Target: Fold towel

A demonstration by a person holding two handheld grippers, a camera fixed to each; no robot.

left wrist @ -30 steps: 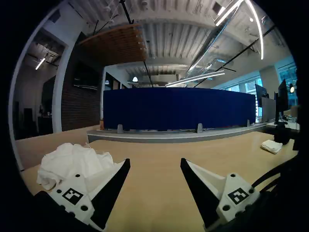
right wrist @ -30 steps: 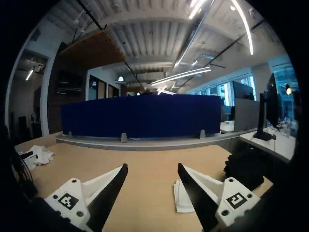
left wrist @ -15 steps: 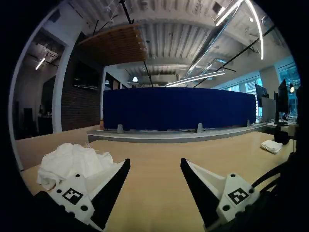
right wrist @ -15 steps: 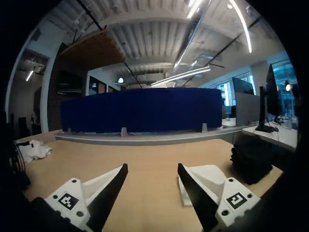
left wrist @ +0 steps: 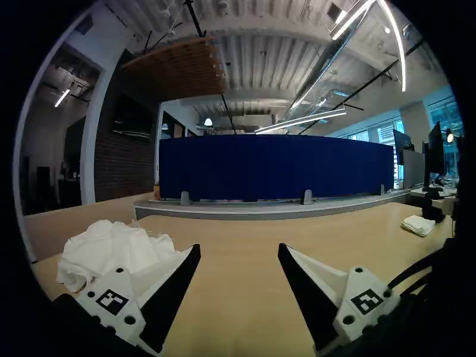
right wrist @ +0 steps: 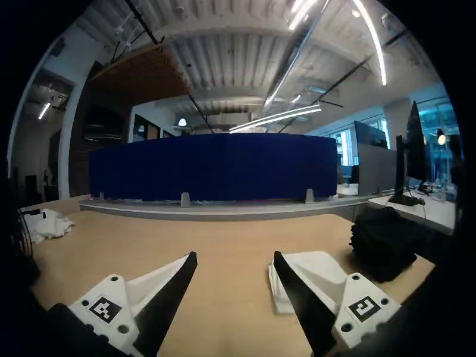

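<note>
A: Honestly, your left gripper [left wrist: 238, 246] sits with its fingers apart and empty, low over the counter [left wrist: 238, 297]. The crumpled towel [left wrist: 113, 250] lies just beside its left finger, not between the 2.

B: Right, so if you close from there, you likely pinch 1 loose fold and drag the whole heap.

A: Your right gripper [right wrist: 234, 254] is spread too, holding nothing, with a folded white cloth [right wrist: 309, 265] beside its right finger and a black stack [right wrist: 381, 250] near.

B: Swing across carelessly and you may knock those.
</note>
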